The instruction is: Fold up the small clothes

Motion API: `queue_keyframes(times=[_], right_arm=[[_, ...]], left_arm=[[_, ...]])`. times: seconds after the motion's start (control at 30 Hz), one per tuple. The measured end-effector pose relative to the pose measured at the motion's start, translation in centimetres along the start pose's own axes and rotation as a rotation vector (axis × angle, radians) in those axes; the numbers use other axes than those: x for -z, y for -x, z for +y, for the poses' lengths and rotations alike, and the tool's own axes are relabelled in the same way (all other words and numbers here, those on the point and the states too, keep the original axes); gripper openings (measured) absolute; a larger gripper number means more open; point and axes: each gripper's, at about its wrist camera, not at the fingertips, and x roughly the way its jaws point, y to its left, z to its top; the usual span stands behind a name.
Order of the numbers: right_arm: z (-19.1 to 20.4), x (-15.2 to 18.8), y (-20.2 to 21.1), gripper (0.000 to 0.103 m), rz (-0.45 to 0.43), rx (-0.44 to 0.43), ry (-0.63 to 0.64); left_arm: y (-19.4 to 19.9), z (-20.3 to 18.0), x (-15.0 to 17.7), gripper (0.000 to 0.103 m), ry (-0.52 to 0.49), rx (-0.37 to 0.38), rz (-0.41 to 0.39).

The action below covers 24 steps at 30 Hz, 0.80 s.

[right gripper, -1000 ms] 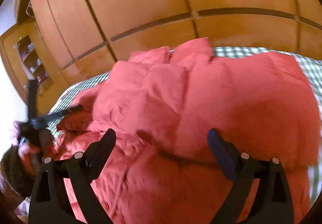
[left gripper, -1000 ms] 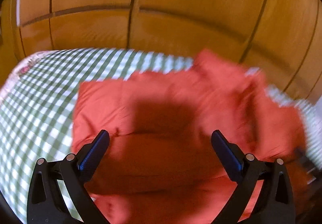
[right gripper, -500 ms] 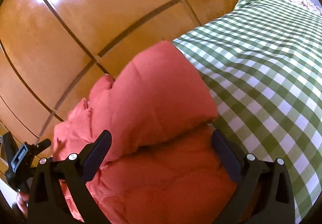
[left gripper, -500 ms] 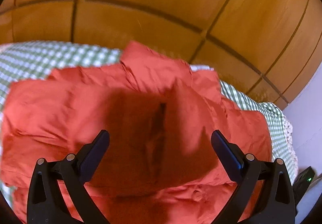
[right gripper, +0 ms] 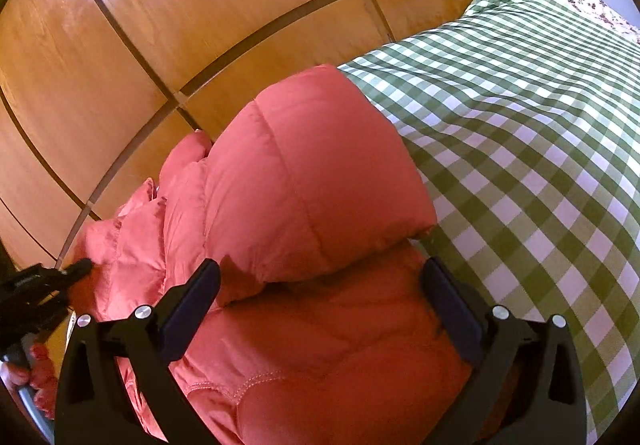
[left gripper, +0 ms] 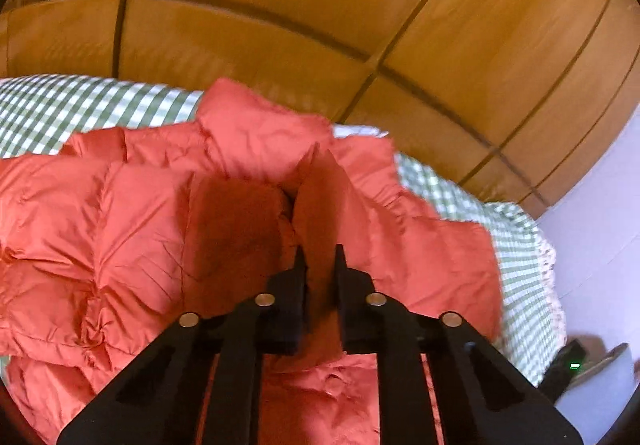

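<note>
A red puffer jacket lies partly folded on a green checked bedspread. My left gripper is shut on a raised fold of the jacket near its middle. In the right wrist view the jacket has one side folded over onto itself. My right gripper is open, its jaws astride the jacket's lower part just under the folded flap. The left gripper shows at that view's left edge, touching the jacket.
Wooden wardrobe doors stand right behind the bed. The checked bedspread stretches to the right of the jacket. A dark device with a green light sits off the bed's right edge by a pale wall.
My left gripper has closed from wide open onto a fold of the jacket. The right gripper has stayed open and moved slightly closer over the folded jacket.
</note>
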Motion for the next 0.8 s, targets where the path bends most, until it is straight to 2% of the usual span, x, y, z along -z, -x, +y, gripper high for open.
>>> queue_keyframes(times=[0.1, 0.2, 0.33, 0.4, 0.5, 0.67, 0.8], right_arm=[[0.0, 0.0, -0.1, 0.101, 0.000, -0.001, -0.001], [-0.1, 0.0, -0.2, 0.101, 0.001, -0.002, -0.003], [0.0, 0.0, -0.5, 0.101, 0.009, 0.001, -0.002], [0.0, 0.0, -0.7, 0.101, 0.013, 0.001, -0.003], [-0.1, -0.1, -0.5, 0.101, 0.023, -0.010, -0.016], [-2.3, -0.9, 2.8, 0.101, -0.016, -0.011, -0.111], [-3.5, -3.6, 4.3, 0.101, -0.055, 0.031, -0.130]], left_arm=[[1.7, -0.1, 0.2, 0.006, -0.016, 0.020, -0.039], [2.4, 0.9, 1.0, 0.004, -0.025, -0.014, -0.062], [0.1, 3.5, 3.0, 0.004, -0.031, -0.134, -0.026], [-1.3, 5.0, 4.2, 0.004, -0.033, -0.167, -0.011], [-2.4, 6.4, 5.3, 0.004, -0.001, -0.157, -0.015], [-2.1, 6.7, 6.0, 0.004, 0.002, -0.147, -0.047], [-2.2, 7.5, 6.0, 0.004, 0.034, -0.116, -0.046]])
